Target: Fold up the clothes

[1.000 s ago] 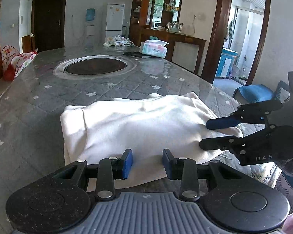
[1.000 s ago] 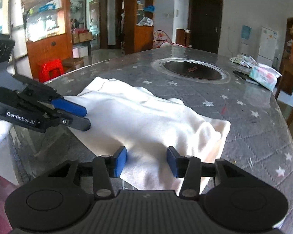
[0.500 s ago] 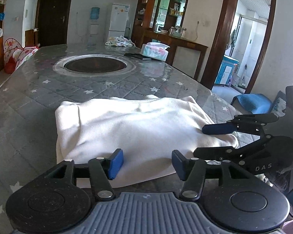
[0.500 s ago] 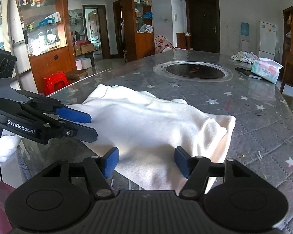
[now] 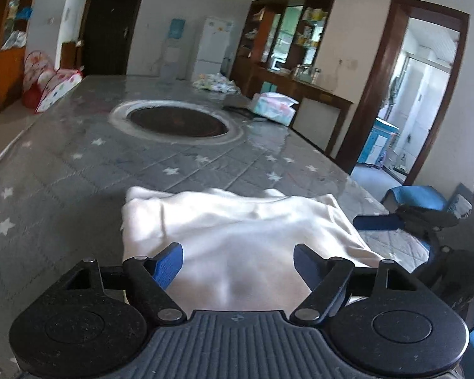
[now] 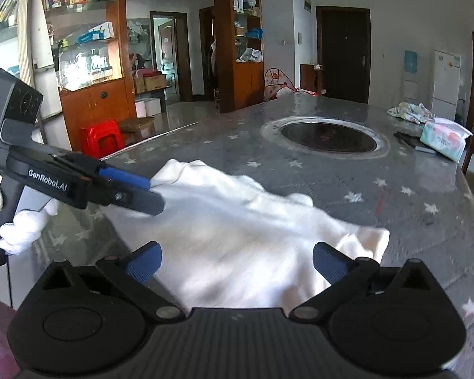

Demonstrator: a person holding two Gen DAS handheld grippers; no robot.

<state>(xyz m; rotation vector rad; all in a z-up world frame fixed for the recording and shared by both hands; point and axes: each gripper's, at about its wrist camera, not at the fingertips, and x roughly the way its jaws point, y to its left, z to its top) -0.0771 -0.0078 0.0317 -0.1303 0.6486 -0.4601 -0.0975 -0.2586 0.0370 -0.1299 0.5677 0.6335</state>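
Left gripper (image 5: 238, 260): jaws spread and opening, blue pads clear of the cloth. The garment's near edge lies in the gap between them, unpinched.
Right gripper (image 6: 236, 261): jaws spread wide and opening, blue pads well apart. White fabric lies in the gap, gripped by neither pad.
White garment (image 5: 237, 230): a folded cream-white piece of clothing, lying flat at the near edge of the table, directly ahead of both sets of jaws. In the right wrist view it stretches from between the jaws away to the left.
Other tool, seen from each side: in the left wrist view the right gripper sits just right of the jaws, beside the garment's right edge. In the right wrist view the left gripper (image 6: 132, 192) sits left of the jaws, its tips at the garment's far left corner.
Hand (image 6: 23, 225): a white-gloved hand holds the left gripper's handle.
Table (image 5: 63, 170): grey quilted cover with white stars, under the garment.
Round burner recess (image 5: 177, 123): dark circle set in the table, well beyond the jaws.
Tissue pack (image 5: 273, 109): past the recess, ahead and to the right.
Crumpled patterned cloth (image 5: 215, 82): farther still, near the table's far edge.
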